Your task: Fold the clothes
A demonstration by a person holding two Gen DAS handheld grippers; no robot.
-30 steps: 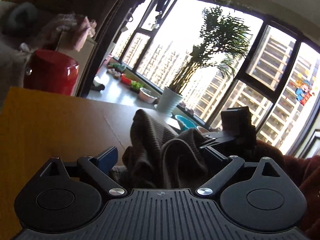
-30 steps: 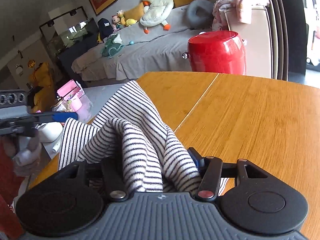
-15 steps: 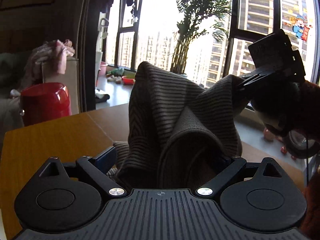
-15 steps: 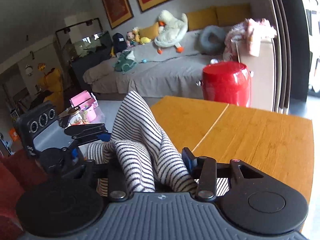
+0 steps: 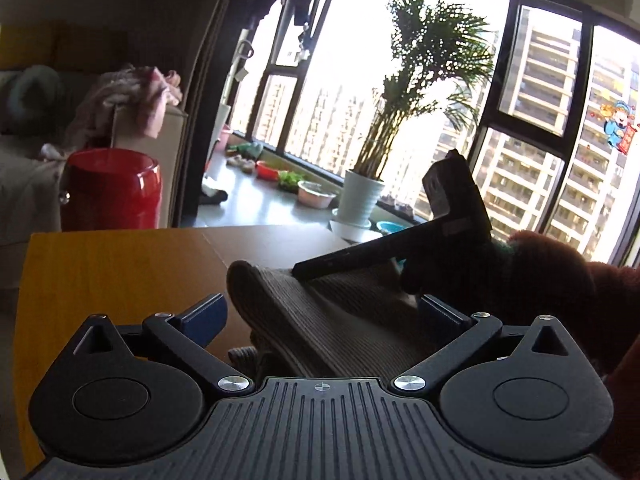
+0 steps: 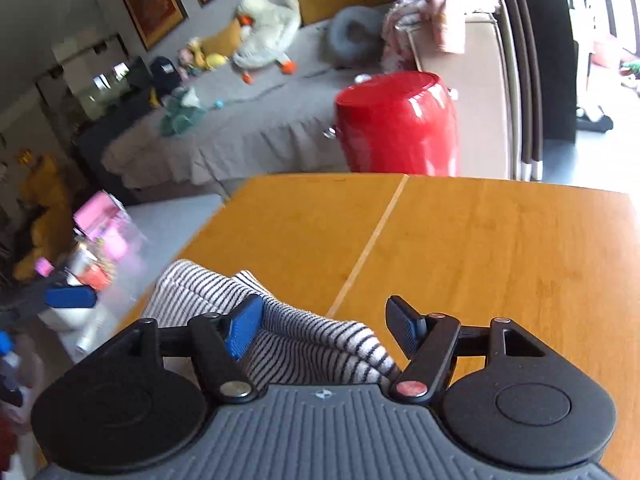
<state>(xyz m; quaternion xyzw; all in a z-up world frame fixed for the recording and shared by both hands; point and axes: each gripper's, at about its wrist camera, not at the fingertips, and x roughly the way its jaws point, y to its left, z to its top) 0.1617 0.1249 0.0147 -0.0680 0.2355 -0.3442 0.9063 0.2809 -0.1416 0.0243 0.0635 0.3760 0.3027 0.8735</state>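
A black-and-white striped garment (image 6: 304, 340) lies bunched on the wooden table (image 6: 500, 260) near its left edge. My right gripper (image 6: 324, 326) stands over the garment. Its jaws are opening, the cloth is loose between them, and there is a gap at the right pad. In the left wrist view the same garment (image 5: 304, 304) looks dark against the window. My left gripper (image 5: 320, 316) is opening wide around it, with neither pad pressing on it. One finger of the right gripper (image 5: 360, 254) rests above the cloth, held by a hand in a red sleeve (image 5: 560, 280).
A red canister (image 6: 396, 124) stands just beyond the table's far edge. Behind it is a grey sofa with a plush duck (image 6: 264, 32). A potted palm (image 5: 362, 200) stands by the window. Bare tabletop (image 5: 120, 272) lies to the left of the garment.
The garment was held up in a peak by both grippers. It now lies low on the table, and both sets of jaws have spread away from the cloth.
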